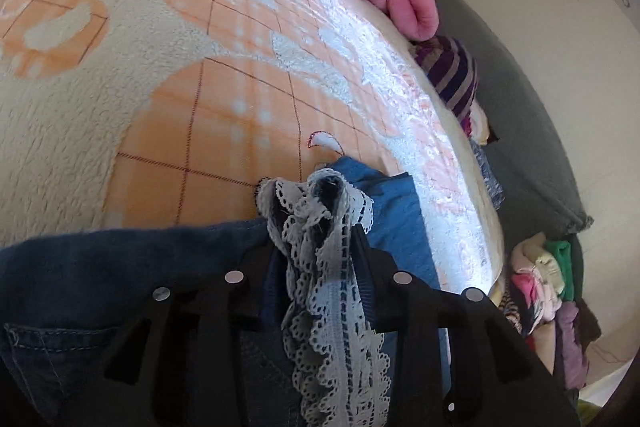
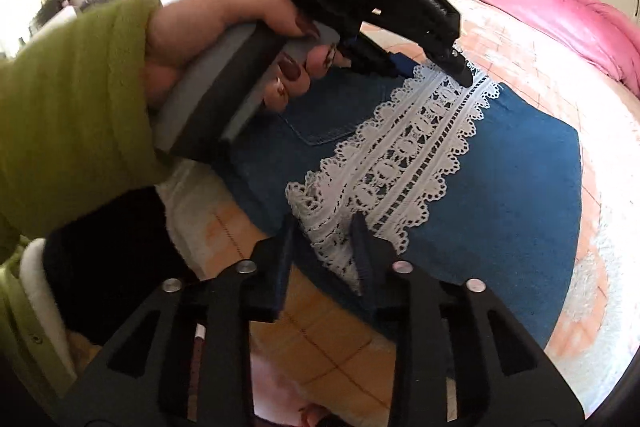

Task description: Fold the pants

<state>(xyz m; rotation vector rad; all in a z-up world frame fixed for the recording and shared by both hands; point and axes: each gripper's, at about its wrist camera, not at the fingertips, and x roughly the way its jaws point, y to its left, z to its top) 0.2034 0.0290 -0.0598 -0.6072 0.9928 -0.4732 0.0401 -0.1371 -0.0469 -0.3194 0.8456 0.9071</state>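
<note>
1. Left wrist view: the left gripper [image 1: 316, 223] had its jaws clenched on a bunched end of the white lace trim [image 1: 340, 307] running down the pants [image 1: 80, 267]. The lace and the denim under it were gathered between the fingers and lifted slightly. The pants lay on the orange-and-cream blanket [image 1: 160, 87], near the bed's edge.

2. Right wrist view: the right gripper [image 2: 324, 251] straddled the near end of the lace trim [image 2: 416, 155]. The fingers were close against the fabric, but whether the pads pressed on it could not be told. The left gripper [image 2: 448, 67], held in a hand [image 2: 224, 43] with a green sleeve [image 2: 68, 99], pinched the far end of the same strip. The pants [image 2: 500, 187] lay mostly flat across the blanket [image 2: 560, 67].

3. Handling judgement: the denim appeared soft, limp and moderately heavy. The lace looked delicate, open-worked and liable to snag or stretch. A hold should take in the denim beneath, not the lace alone.
</note>
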